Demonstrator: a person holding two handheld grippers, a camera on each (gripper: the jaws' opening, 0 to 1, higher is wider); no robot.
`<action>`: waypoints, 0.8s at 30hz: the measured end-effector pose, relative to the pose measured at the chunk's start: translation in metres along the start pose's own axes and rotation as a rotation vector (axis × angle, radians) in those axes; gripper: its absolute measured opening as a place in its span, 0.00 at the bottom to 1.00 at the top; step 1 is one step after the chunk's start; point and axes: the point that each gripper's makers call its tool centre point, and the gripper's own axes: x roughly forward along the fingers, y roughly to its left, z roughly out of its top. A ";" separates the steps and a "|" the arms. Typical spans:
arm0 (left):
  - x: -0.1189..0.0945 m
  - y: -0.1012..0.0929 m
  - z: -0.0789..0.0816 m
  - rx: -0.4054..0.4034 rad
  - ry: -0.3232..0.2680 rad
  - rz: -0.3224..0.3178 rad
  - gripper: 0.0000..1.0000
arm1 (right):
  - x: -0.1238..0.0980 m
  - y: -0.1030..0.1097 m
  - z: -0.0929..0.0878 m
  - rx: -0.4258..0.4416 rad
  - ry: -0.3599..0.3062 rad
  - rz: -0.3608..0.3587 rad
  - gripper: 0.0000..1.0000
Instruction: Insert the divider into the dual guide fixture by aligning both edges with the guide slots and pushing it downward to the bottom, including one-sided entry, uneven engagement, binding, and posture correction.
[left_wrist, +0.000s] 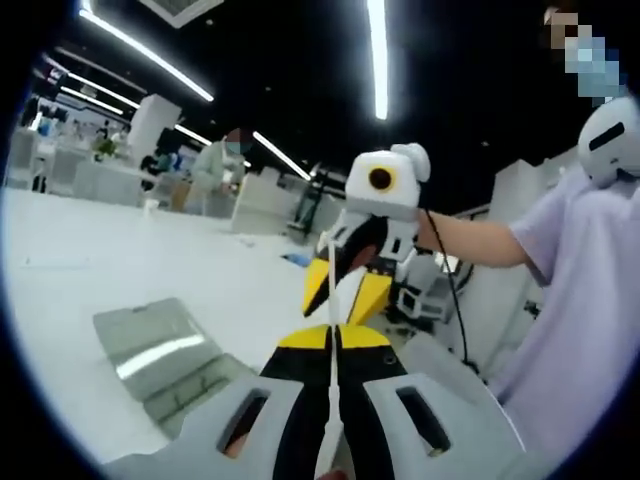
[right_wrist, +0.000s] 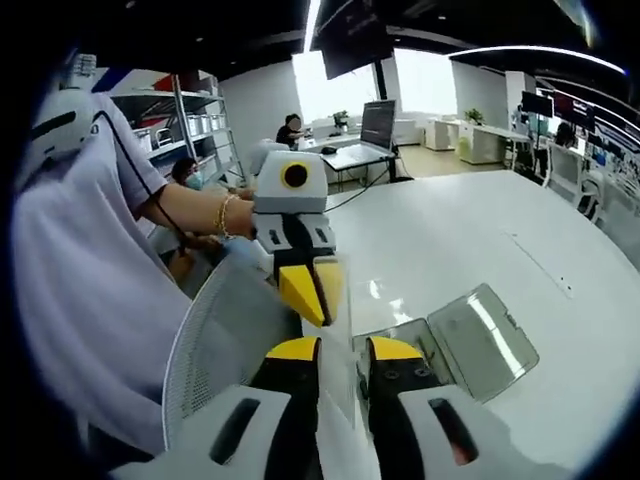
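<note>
both grippers clamp the divider (left_wrist: 331, 330) edge-on between them, left gripper (left_wrist: 333, 345) and right gripper (right_wrist: 335, 350) facing each other, held above the table (right_wrist: 470, 230). fixture (right_wrist: 470, 340) sits below, well apart. step: carry and align. next: lower squarely, both edges into the slots.

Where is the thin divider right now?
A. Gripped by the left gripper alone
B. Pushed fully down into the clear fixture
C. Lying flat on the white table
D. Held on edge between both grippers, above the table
D: the divider runs on edge from the left gripper to the right gripper, off the table.
</note>
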 end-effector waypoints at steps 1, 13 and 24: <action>0.000 0.000 0.000 0.003 -0.002 0.000 0.00 | 0.001 -0.001 0.000 -0.009 0.005 0.003 0.11; -0.001 0.005 -0.002 0.004 -0.002 0.016 0.00 | 0.006 -0.002 -0.003 -0.023 0.011 0.047 0.06; -0.004 0.008 -0.007 -0.001 0.011 0.018 0.02 | 0.009 0.002 -0.006 0.011 0.016 0.071 0.00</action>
